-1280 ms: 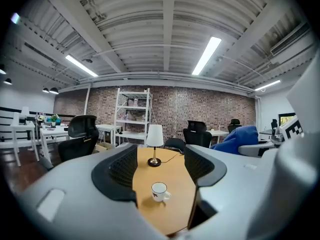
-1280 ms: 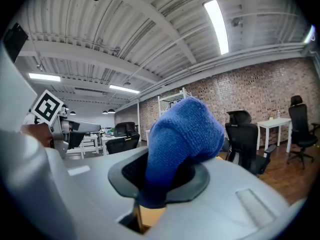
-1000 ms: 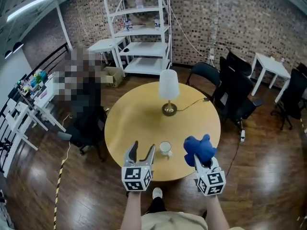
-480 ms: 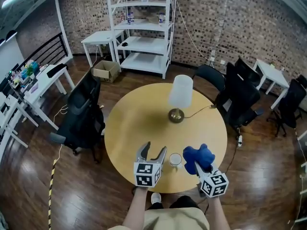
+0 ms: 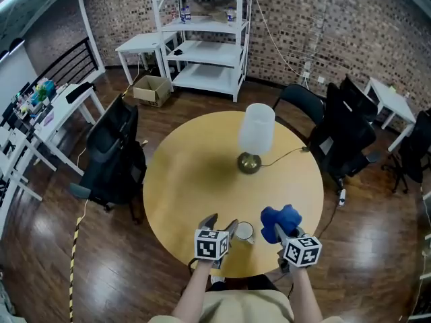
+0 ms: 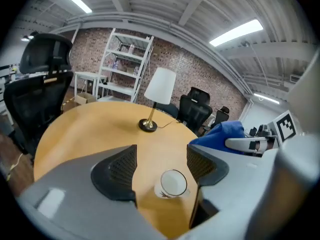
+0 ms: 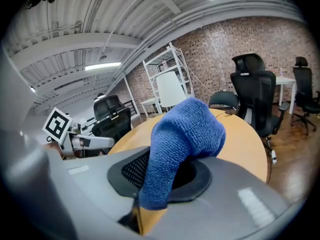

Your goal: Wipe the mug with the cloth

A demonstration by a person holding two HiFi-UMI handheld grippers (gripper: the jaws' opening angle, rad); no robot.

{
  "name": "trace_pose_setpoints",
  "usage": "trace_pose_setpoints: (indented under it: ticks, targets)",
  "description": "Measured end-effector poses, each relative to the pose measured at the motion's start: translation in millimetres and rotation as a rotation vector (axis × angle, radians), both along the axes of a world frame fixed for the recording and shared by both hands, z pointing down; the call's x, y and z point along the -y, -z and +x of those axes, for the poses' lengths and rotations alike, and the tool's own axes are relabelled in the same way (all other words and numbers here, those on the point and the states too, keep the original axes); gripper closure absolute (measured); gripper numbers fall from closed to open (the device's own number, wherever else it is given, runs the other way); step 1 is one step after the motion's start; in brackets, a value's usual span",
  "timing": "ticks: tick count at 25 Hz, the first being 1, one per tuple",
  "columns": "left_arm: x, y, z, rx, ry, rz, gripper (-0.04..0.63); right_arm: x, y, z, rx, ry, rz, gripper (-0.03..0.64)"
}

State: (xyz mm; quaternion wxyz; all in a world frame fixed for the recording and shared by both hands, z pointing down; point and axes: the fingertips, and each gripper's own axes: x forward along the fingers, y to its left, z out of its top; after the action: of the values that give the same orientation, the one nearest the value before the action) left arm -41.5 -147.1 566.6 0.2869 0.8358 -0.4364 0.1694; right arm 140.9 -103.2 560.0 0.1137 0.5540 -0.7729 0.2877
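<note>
Mug: white, upright, mouth up, on the counter close to its near edge, between the two tools.

Left tool: jaws wide, and they have just been opening further. In the left gripper view the mug shows in the gap ahead of the pads, and neither pad presses on it.

Right tool: clamped on the blue cloth, which bulges past the jaw tips. It sits just right of the mug, not touching it.

Judgement: the step in hand is securing the mug. The left tool should straddle the body and close squarely, so the mug neither tips nor skids toward the near edge. Which side the handle is on is not clear. The cloth bulge, not the jaw tips, should meet the rim and wall.

Obstructions: nothing between the tools and the mug.

Farther: lamp, white shade, past the counter's centre and well apart from the mug. Its cord runs toward the far right edge. Beyond the counter are black chairs and a white shelf against the brick wall.
</note>
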Motion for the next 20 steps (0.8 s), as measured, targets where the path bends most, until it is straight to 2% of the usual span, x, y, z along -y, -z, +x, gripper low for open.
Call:
trace_pose_setpoints:
  ticks: [2, 5, 8, 10, 13, 15, 18, 20]
  targets:
    - [-6, -21, 9, 0.007, 0.007, -0.069, 0.281, 15, -10, 3, 0.005, 0.055, -0.026, 0.538]
    - [-11, -52, 21, 0.025, 0.025, -0.155, 0.278, 42, -29, -2, -0.022, 0.193, -0.095, 0.537]
    - [-18, -84, 36, 0.079, 0.007, -0.236, 0.278, 71, -51, -16, -0.072, 0.337, -0.167, 0.537]
    - [-22, -105, 45, 0.102, -0.003, -0.293, 0.276, 88, -65, -32, -0.059, 0.431, -0.212, 0.537]
    - [-22, -132, 51, 0.089, 0.029, -0.370, 0.276, 110, -87, -65, -0.010, 0.549, -0.324, 0.537]
    - [-21, -143, 49, 0.095, 0.062, -0.410, 0.278, 113, -107, -86, -0.025, 0.628, -0.430, 0.537]
    - [-21, -155, 45, 0.110, 0.125, -0.468, 0.357, 106, -136, -113, -0.062, 0.747, -0.554, 0.537]
    - [-23, -165, 43, 0.137, 0.149, -0.501, 0.460, 98, -152, -127, -0.068, 0.810, -0.612, 0.537]
